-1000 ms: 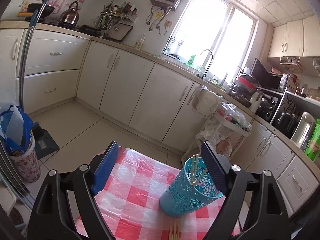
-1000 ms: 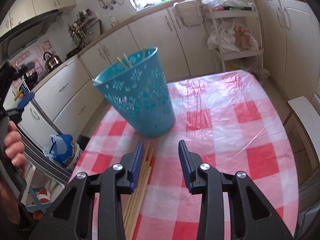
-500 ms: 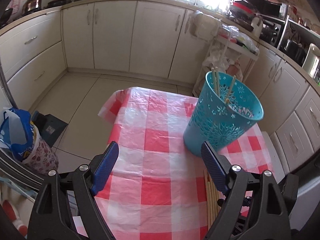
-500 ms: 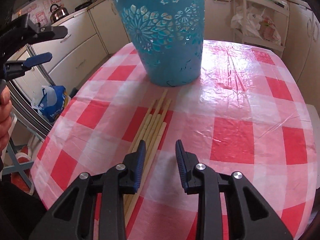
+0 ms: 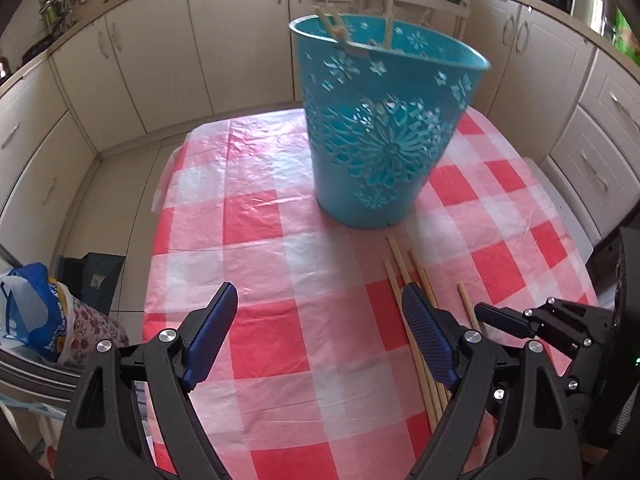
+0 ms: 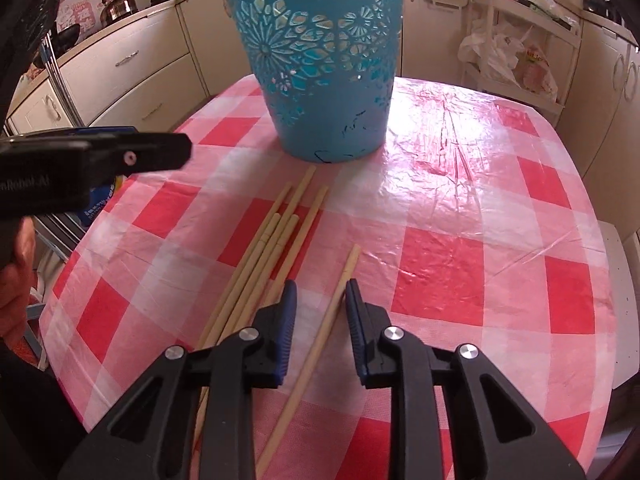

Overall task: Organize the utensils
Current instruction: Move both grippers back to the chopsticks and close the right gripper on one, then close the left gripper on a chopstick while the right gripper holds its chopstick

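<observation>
A teal cut-out basket [image 5: 380, 128] stands upright on the red-checked table, with a few chopsticks [image 5: 332, 28] sticking out of it. It also shows in the right wrist view [image 6: 324, 68]. Several wooden chopsticks [image 6: 272, 248] lie bundled in front of it, and one single chopstick [image 6: 328, 320] lies apart to their right. My right gripper [image 6: 320, 296] is low over the table, open narrowly, with the single chopstick lying between its jaws. My left gripper [image 5: 316, 312] is wide open and empty above the table, left of the bundle [image 5: 404, 276].
The oval table [image 6: 500, 208] ends close on all sides. Cream cabinets [image 5: 160, 64] ring the room. A blue bag [image 5: 32, 316] sits on the floor at left. A white rack with bags [image 6: 516, 52] stands beyond the table. The left gripper's body [image 6: 80, 160] crosses the right view.
My right gripper has dropped lower and moved right, from the bundle to straddle the single chopstick. My left gripper has swung down and nearer the basket and table.
</observation>
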A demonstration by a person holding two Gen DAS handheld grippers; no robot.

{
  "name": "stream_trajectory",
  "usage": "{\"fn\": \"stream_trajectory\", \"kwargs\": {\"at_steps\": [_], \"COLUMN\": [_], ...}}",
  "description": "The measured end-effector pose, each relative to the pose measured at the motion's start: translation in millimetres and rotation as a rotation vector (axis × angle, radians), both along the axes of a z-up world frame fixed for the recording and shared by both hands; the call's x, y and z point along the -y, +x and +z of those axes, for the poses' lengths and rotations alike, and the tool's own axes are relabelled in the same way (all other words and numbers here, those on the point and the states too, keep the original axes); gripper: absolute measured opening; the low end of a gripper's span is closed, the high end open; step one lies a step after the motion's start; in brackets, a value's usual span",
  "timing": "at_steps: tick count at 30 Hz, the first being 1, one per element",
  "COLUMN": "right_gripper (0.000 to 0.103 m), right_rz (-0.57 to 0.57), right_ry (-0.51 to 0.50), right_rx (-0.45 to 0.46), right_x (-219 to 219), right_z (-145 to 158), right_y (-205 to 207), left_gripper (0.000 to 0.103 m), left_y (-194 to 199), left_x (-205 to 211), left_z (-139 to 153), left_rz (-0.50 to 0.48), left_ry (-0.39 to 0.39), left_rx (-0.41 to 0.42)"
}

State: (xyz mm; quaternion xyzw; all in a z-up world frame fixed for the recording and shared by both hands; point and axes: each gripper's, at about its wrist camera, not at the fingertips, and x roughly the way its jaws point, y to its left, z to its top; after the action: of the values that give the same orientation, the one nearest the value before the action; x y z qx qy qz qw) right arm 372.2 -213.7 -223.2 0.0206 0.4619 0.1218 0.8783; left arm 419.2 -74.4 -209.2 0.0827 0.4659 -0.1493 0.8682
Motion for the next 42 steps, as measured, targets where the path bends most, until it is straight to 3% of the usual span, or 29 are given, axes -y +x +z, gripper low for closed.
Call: {"fn": "stream_trajectory", "kwargs": {"at_steps": [5,11,29,31,33,34,38,42], "right_gripper": [0.012,0.011,0.011,0.010,0.010,0.009,0.009,0.009], "right_rz": [-0.014,-0.034,-0.026,-0.021,-0.038,-0.050,-0.062,-0.055], "right_ry": [-0.042,-0.017,0.027,0.018,0.008,0.012,0.043,0.050], "right_rx": [-0.003,-0.012,-0.026,-0.025,-0.028,-0.032,-0.040,-0.042], "right_x": [8.0,17.3,24.9,23.7,27.2,30.9,36.1,34.1], "right_z": [-0.3,0.2,0.3,0.4,0.7,0.6,0.4,0.3], "right_y": [-0.1,0.3,2.9,2.7,3.2,3.9,4.6,5.1], "left_gripper": [0.080,0.081,0.081,0.079,0.076,0.076,0.072,0.059], "left_y": [-9.1,-14.4,-4.8,-5.7,-11.3,-11.7,0.7,13.8], "left_x": [17.8,28.6,22.9,31.1,39.5,40.2,27.9,19.7], "left_z": [-21.6,-48.2,-44.2,-45.3,-46.4,-46.2,-45.3,-46.3], "left_rz": [-0.080,-0.120,-0.092,-0.117,-0.155,-0.157,-0.119,-0.085], "left_ry": [0.009,0.087,0.128,0.182,0.302,0.326,0.211,0.063], "left_rx": [-0.052,-0.100,-0.082,-0.059,0.010,0.022,-0.055,-0.129]}}
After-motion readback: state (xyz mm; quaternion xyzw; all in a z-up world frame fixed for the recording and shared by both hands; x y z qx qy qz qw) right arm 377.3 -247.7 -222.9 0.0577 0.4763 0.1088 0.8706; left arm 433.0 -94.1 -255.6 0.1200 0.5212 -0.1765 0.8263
